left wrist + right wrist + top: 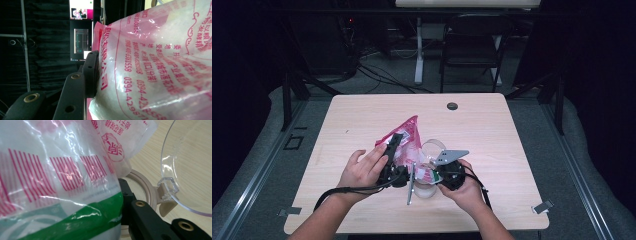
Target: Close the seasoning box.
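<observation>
Spillage looked the main risk: the pink-printed plastic bag (408, 139) was held tilted above the table (362, 115), its lower end over a clear jar (424, 187) whose hinged lid (190, 165) stood open, and any slip of the thin film could send the white contents past the rim. The bag might also sag and knock the lid shut. The left gripper (393, 150) had its jaws part-closed on the upper bag, one pad (91, 72) pressing flat against the printed film. The right gripper (438, 176) was closed as far as it went, pinching the bag's lower, green-striped end right beside the jar's mouth (142, 186).
</observation>
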A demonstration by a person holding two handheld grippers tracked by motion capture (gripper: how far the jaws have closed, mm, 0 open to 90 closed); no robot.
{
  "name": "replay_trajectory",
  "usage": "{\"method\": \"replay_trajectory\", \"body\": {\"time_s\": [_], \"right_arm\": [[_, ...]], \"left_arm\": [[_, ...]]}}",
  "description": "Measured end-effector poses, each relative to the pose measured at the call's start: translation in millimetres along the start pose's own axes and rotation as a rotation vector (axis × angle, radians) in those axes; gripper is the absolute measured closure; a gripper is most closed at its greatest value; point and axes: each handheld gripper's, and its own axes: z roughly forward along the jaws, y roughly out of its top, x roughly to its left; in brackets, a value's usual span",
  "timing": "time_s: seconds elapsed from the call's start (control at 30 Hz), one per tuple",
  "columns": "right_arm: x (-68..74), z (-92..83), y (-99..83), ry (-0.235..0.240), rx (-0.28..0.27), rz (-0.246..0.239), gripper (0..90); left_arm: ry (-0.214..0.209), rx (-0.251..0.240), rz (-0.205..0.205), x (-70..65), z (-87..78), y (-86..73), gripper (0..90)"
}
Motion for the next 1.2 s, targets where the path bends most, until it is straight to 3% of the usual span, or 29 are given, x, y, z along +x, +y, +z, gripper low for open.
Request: {"method": "replay_trajectory", "body": {"time_s": [0.33, 1.2], "right_arm": [[0.2, 0.7, -0.4, -0.002, -0.001, 0.002, 90.0], [0.7, 2.6, -1.2, 0.000, 0.004, 0.004, 90.0]], "left_arm": [[0.011, -0.021, -0.004, -0.2, -0.8, 2.1, 62.5], [0.009, -0.017, 0.000, 1.3, -1.5, 6.0, 62.6]]}}
